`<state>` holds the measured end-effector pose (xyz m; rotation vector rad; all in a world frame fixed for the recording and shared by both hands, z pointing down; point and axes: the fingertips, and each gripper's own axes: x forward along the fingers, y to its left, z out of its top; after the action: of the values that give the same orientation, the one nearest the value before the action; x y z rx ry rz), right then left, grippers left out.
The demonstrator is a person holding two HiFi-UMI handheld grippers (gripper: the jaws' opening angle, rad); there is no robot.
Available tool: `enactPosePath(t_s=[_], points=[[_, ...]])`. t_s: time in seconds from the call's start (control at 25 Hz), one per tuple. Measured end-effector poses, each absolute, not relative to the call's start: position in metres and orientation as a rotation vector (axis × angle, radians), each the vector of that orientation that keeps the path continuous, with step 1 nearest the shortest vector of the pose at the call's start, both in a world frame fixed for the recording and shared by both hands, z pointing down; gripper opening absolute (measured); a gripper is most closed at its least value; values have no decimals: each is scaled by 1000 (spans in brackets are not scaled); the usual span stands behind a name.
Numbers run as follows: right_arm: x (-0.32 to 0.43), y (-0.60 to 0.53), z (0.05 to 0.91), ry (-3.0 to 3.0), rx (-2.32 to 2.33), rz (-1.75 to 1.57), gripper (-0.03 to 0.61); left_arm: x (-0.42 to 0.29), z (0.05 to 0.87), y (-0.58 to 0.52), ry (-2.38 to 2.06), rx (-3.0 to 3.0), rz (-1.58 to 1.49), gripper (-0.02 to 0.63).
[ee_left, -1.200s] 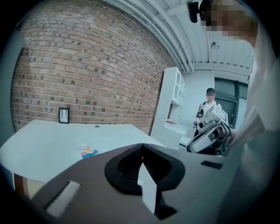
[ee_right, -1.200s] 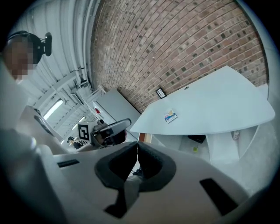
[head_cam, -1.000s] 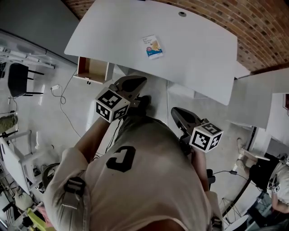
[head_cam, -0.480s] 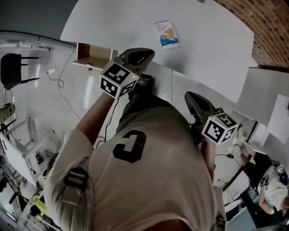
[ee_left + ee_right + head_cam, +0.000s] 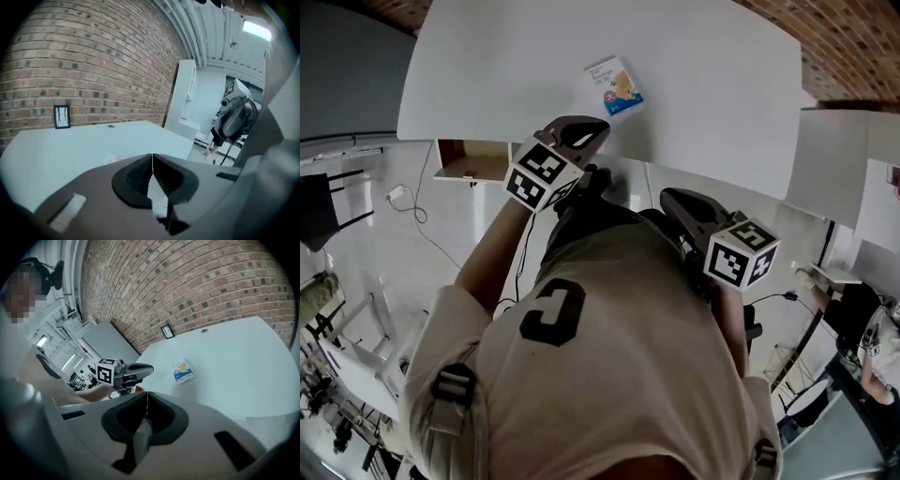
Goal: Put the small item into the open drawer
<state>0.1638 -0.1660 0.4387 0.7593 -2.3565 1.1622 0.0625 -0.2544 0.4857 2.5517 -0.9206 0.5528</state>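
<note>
The small item, a flat white packet [image 5: 614,86] with blue and orange print, lies on the white table [image 5: 703,94]; it also shows in the right gripper view [image 5: 183,371]. In the left gripper view only the packet's corner [image 5: 110,159] shows. The open drawer [image 5: 472,161], wood-coloured inside, sticks out under the table's left edge. My left gripper [image 5: 591,127] hovers at the table's near edge, just short of the packet, jaws shut and empty [image 5: 152,157]. Over the floor to the right, my right gripper [image 5: 670,197] hangs below the table edge, also shut and empty [image 5: 147,394].
A brick wall [image 5: 93,70] stands behind the table, with a small black frame [image 5: 62,116] leaning on it. White cabinets [image 5: 834,178] stand to the right. A black chair [image 5: 319,202] and a cable [image 5: 403,202] are on the floor at left. Another person [image 5: 881,356] is at far right.
My left gripper has moved forward to the table edge, closer to the packet. The right gripper has come up and forward a little. Both stay shut.
</note>
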Motion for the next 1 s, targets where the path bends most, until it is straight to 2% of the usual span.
enactPosePath(t_s=[0.12, 0.24, 0.28, 0.56, 0.72, 1.0], points=[[174, -174, 439, -2374, 805, 1203, 5, 84, 509, -269, -839, 2569, 671, 15], [192, -181, 436, -2400, 835, 1233, 5, 102, 549, -278, -783, 2560, 910, 167], [200, -184, 434, -2410, 847, 1236, 5, 106, 563, -280, -777, 2554, 995, 175], [246, -199, 427, -2457, 869, 1252, 5, 129, 616, -292, -813, 2473, 1270, 175], [268, -205, 429, -2472, 893, 1313, 5, 132, 630, -293, -824, 2423, 1347, 117], [289, -212, 431, -2493, 915, 1375, 5, 126, 652, -298, -858, 2329, 1404, 85]])
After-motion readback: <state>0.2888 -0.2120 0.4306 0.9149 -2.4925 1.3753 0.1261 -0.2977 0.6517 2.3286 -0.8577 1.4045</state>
